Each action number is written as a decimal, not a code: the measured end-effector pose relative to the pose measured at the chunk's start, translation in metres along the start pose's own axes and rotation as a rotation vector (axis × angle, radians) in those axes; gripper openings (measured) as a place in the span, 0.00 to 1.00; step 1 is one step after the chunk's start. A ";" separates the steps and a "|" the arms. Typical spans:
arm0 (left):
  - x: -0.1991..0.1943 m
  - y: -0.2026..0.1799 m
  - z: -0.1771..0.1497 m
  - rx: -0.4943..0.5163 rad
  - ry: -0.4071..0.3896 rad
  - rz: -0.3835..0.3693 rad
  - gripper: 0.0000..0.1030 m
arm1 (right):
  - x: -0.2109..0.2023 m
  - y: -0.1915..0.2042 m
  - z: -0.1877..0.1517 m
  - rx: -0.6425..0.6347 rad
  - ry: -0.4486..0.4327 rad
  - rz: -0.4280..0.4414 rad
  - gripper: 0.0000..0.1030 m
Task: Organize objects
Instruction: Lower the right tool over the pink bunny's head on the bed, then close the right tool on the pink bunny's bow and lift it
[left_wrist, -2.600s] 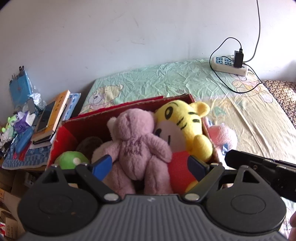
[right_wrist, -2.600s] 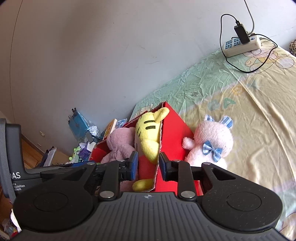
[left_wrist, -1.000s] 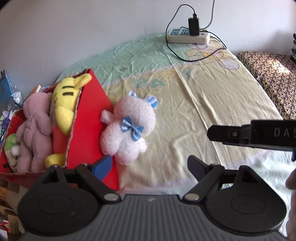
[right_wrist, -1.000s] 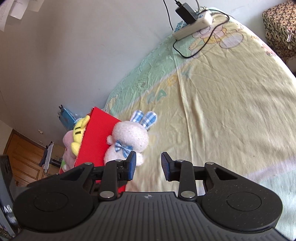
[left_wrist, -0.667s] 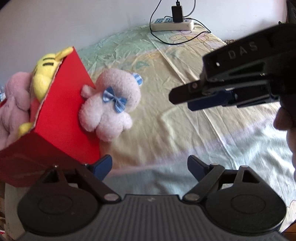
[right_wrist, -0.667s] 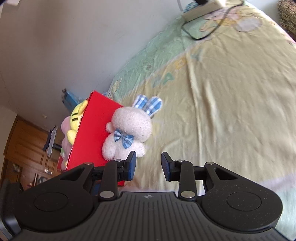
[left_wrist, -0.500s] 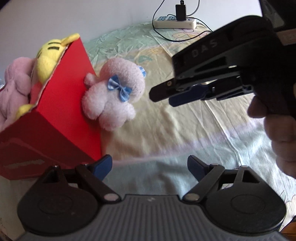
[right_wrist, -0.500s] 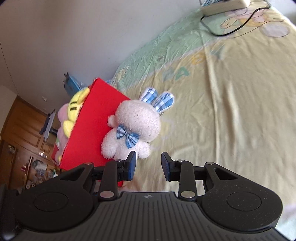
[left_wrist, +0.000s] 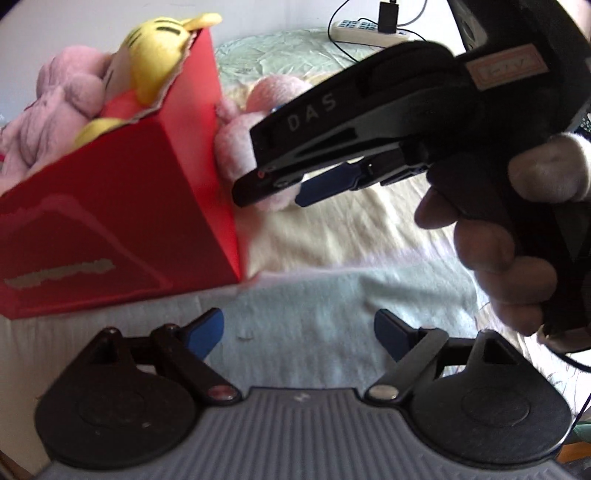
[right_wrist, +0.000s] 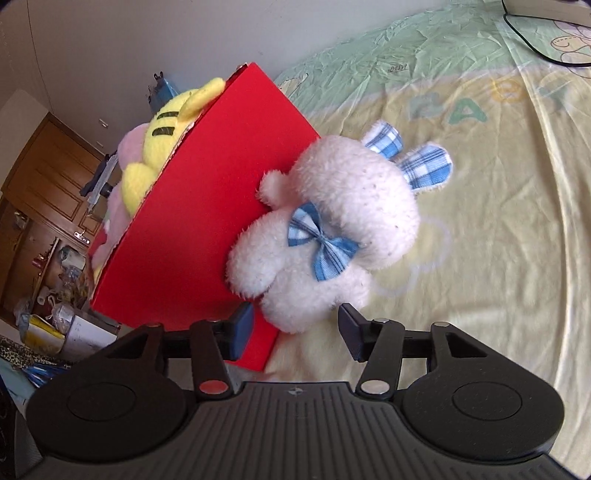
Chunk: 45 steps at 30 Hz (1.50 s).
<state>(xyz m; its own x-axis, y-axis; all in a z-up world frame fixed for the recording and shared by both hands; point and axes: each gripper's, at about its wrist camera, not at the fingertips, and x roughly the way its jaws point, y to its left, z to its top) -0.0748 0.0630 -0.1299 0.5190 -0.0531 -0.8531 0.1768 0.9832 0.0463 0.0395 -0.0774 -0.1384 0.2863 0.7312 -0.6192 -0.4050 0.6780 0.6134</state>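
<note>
A white plush rabbit (right_wrist: 332, 229) with a blue checked bow lies on the bed, leaning against the side of a red box (right_wrist: 207, 221). My right gripper (right_wrist: 295, 328) is just short of the rabbit's feet. Its jaws are opening, and the pads stand on either side of the feet without pressing them. In the left wrist view the right gripper (left_wrist: 273, 192) hides most of the rabbit (left_wrist: 236, 136). The red box (left_wrist: 110, 206) holds a yellow tiger plush (left_wrist: 155, 48) and a pink bear (left_wrist: 55, 107). My left gripper (left_wrist: 297, 328) is open over a pale blue blanket, with nothing between its fingers.
A person's hand (left_wrist: 498, 236) holds the right gripper's handle. A white power strip (left_wrist: 369, 29) with a black charger lies at the bed's far end, its cable (right_wrist: 535, 48) on the sheet. Past the box are a wooden cupboard (right_wrist: 44, 177) and floor clutter.
My right gripper has come closer to the rabbit and its jaws have widened. My left gripper has sunk toward the box's near corner, and the right gripper now fills its view's right side.
</note>
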 end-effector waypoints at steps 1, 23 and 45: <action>0.000 0.001 0.001 -0.003 0.000 -0.001 0.85 | 0.001 0.001 -0.001 -0.009 -0.009 -0.013 0.48; -0.016 -0.031 0.042 0.028 -0.088 -0.196 0.85 | -0.100 -0.057 -0.019 0.088 -0.105 0.001 0.27; 0.012 -0.015 0.044 -0.069 -0.053 -0.072 0.85 | -0.005 -0.068 0.025 0.155 0.008 0.256 0.53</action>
<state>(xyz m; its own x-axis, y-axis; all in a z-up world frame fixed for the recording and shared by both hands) -0.0347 0.0399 -0.1179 0.5511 -0.1314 -0.8240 0.1582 0.9861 -0.0515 0.0874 -0.1247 -0.1648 0.1850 0.8796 -0.4383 -0.3251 0.4756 0.8174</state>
